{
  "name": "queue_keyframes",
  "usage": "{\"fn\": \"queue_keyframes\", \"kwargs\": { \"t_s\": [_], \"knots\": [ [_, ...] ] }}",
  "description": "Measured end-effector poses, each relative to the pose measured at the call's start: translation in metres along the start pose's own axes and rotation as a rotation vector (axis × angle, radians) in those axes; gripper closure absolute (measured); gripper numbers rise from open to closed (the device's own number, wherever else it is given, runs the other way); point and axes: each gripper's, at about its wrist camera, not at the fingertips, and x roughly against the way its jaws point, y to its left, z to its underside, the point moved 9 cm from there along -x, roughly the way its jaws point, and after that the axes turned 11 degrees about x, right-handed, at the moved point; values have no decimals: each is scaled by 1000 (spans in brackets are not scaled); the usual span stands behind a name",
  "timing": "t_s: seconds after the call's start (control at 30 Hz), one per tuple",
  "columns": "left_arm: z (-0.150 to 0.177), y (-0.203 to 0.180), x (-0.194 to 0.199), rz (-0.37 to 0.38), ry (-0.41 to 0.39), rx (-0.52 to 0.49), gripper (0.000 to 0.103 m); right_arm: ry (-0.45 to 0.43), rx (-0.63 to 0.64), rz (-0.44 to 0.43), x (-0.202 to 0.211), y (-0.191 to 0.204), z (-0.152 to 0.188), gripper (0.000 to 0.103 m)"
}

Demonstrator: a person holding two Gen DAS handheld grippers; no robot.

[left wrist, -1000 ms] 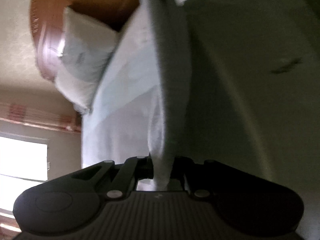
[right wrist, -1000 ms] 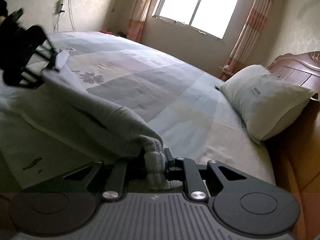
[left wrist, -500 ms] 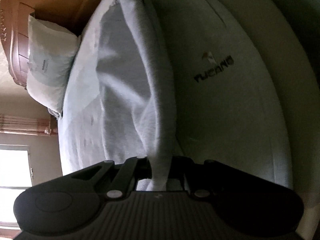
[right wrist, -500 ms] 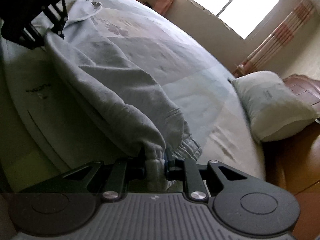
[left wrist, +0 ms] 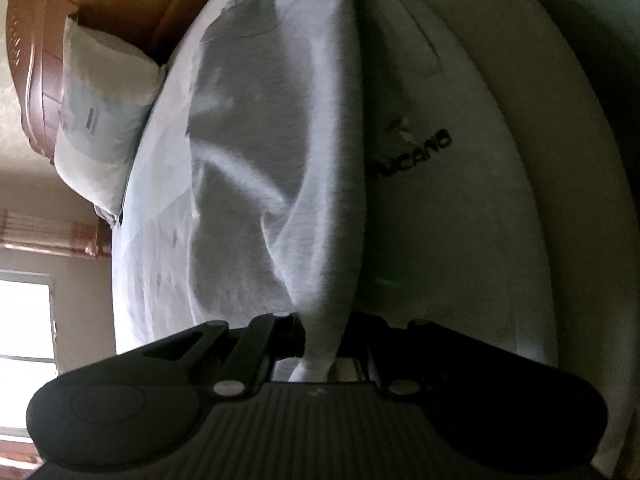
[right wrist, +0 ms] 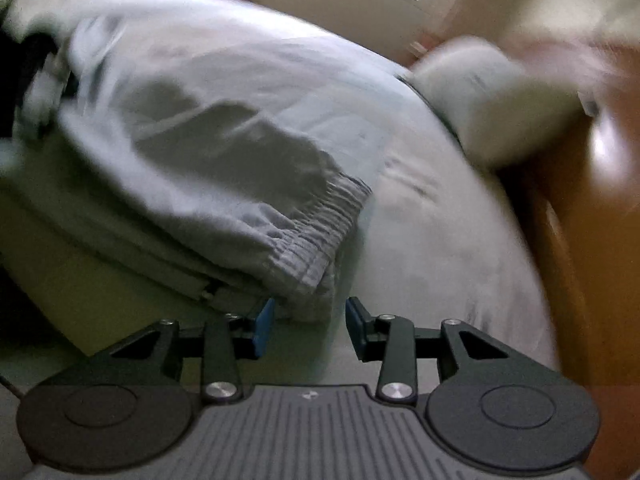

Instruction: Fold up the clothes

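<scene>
The garment (left wrist: 280, 184) was pale grey sweat-type clothing with a ribbed, gathered elastic band (right wrist: 316, 232) at one end. It lay along the near edge of the bed (right wrist: 432, 240), on the light patterned bedsheet, stretched lengthwise between the two grippers. In the left wrist view a long fold of the cloth ran up the frame, with soft creases across the flatter part. Beside it the mattress side (left wrist: 448, 208) showed a dark printed logo (left wrist: 412, 152).

The left gripper (left wrist: 320, 344) was clenched on a narrow bunch of the garment, the cloth emerging from between its closed jaws. The right gripper (right wrist: 308, 324) stood released: blue pads (right wrist: 264, 320) were spread apart, with the ribbed band lying just ahead of them and not pinched.

Compared with half a second before, the right gripper had let go; earlier its jaws were clamped on the band end. The garment had settled flatter on the bed, the band now resting on the sheet. The right wrist view was heavily motion-blurred. The left grip was unchanged, with the mattress logo a little lower in view.

A white pillow (left wrist: 100, 120) lay against the wooden headboard (left wrist: 36, 80).
</scene>
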Motion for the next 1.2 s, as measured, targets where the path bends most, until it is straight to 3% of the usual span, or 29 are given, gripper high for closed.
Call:
{"fn": "queue_keyframes", "kwargs": {
  "t_s": [0.37, 0.43, 0.5, 0.6, 0.8, 0.9, 1.03, 1.2],
  "knots": [
    [-1, 5, 6, -7, -9, 31, 98, -167, -907, -352, -36, -2, -3, 53],
    [-2, 7, 6, -7, -11, 39, 98, -197, -1004, -365, -41, -6, -3, 53],
    [-1, 4, 10, -8, -13, 36, 98, -204, -1018, -317, -48, -10, -2, 57],
    [-1, 5, 15, -7, -17, 21, 98, -191, -979, -255, -59, -12, -4, 95],
    [-13, 12, 36, -18, -60, -16, 98, -222, -889, -204, -39, -21, -11, 96],
    [-20, 4, 40, 13, -82, -24, 98, -179, -817, -156, -36, -19, -4, 96],
    [-21, -12, 21, 43, -50, -20, 96, -98, -753, -115, -48, -10, 7, 94],
    [-20, -9, 33, 38, -56, 49, 87, -97, -712, -58, -35, -10, 1, 72]
  ]
}}
